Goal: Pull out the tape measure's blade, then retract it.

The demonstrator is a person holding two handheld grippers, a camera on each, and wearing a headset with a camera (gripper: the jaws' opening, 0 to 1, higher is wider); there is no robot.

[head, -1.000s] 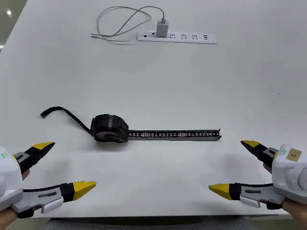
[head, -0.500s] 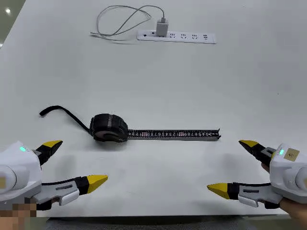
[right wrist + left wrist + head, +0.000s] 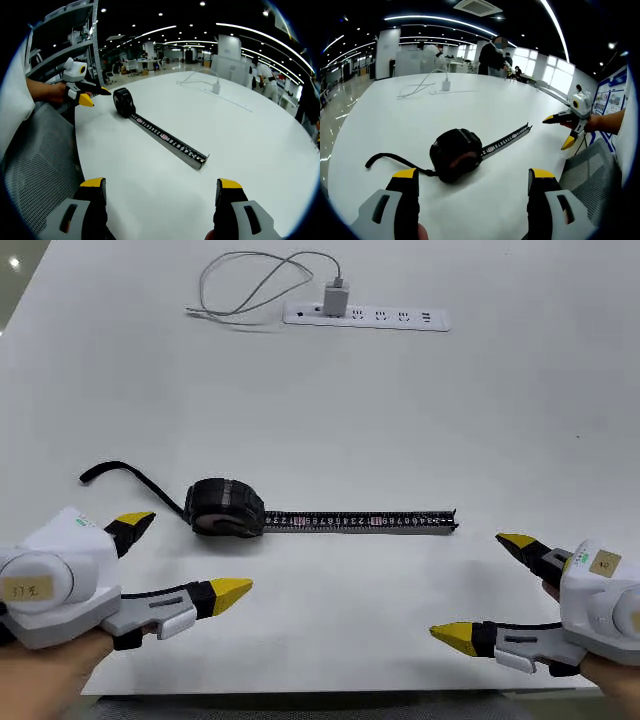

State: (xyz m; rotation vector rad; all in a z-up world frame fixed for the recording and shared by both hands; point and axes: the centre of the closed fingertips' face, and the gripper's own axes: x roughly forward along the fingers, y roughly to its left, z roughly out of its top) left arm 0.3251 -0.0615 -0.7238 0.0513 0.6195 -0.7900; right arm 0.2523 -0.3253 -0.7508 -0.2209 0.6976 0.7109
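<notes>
My left gripper (image 3: pixel 188 554) hangs wide open and empty just short of the tape measure (image 3: pixel 227 507), which lies on the white bench (image 3: pixel 400 420) with its blade (image 3: pixel 360 521) drawn out rightward and its black strap (image 3: pixel 125 475) trailing left. My right gripper (image 3: pixel 482 587), equally spread and holding nothing, sits near the blade's tip. The blade's numerals are too small to read, and my hands are cut off at the head view's edges.

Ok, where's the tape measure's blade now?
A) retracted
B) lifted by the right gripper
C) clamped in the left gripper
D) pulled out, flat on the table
D: the blade lies extended from the case on the table, untouched by the open left gripper and right gripper.
</notes>
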